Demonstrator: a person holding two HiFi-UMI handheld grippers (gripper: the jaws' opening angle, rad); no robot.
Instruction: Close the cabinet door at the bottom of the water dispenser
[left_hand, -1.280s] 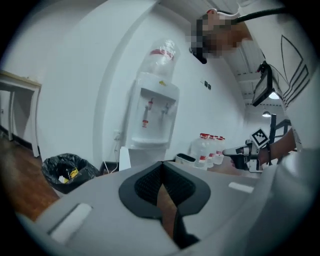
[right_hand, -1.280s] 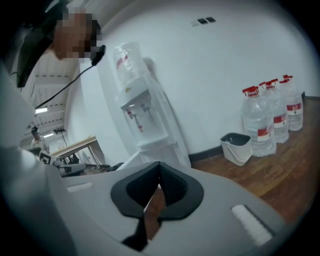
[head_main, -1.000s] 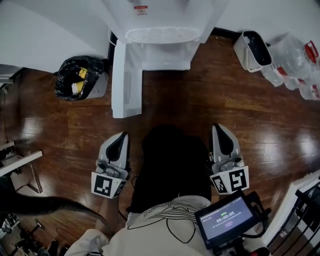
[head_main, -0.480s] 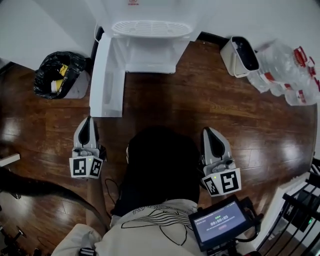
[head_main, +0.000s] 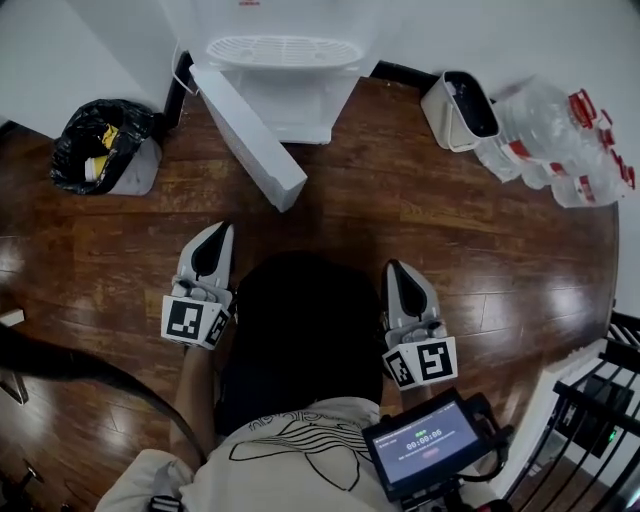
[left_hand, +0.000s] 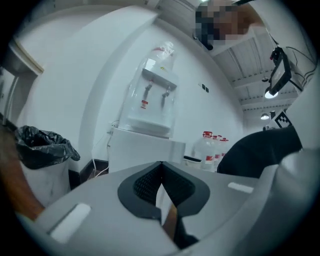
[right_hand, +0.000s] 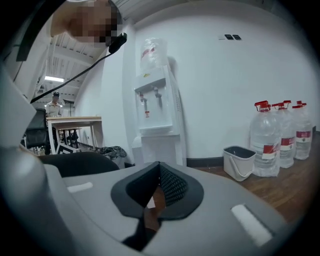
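The white water dispenser (head_main: 283, 60) stands against the wall at the top of the head view. Its bottom cabinet door (head_main: 250, 125) hangs open, slanting out over the wood floor, its free end toward the lower right. My left gripper (head_main: 217, 230) is shut and empty, a short way below and left of the door's free end, not touching it. My right gripper (head_main: 393, 266) is also shut and empty, further right. The left gripper (left_hand: 161, 165) looks at the dispenser (left_hand: 150, 110). From the right gripper (right_hand: 159, 165) the dispenser (right_hand: 155, 100) shows ahead.
A bin lined with a black bag (head_main: 105, 145) stands left of the dispenser. A small white bin (head_main: 460, 108) and several water bottles (head_main: 560, 140) stand to the right. A screen (head_main: 425, 440) and a black rack (head_main: 600, 400) are at the lower right.
The cabinet door has swung from pointing straight out to a slant toward the right, partway closed. My left gripper has moved right and slightly up.
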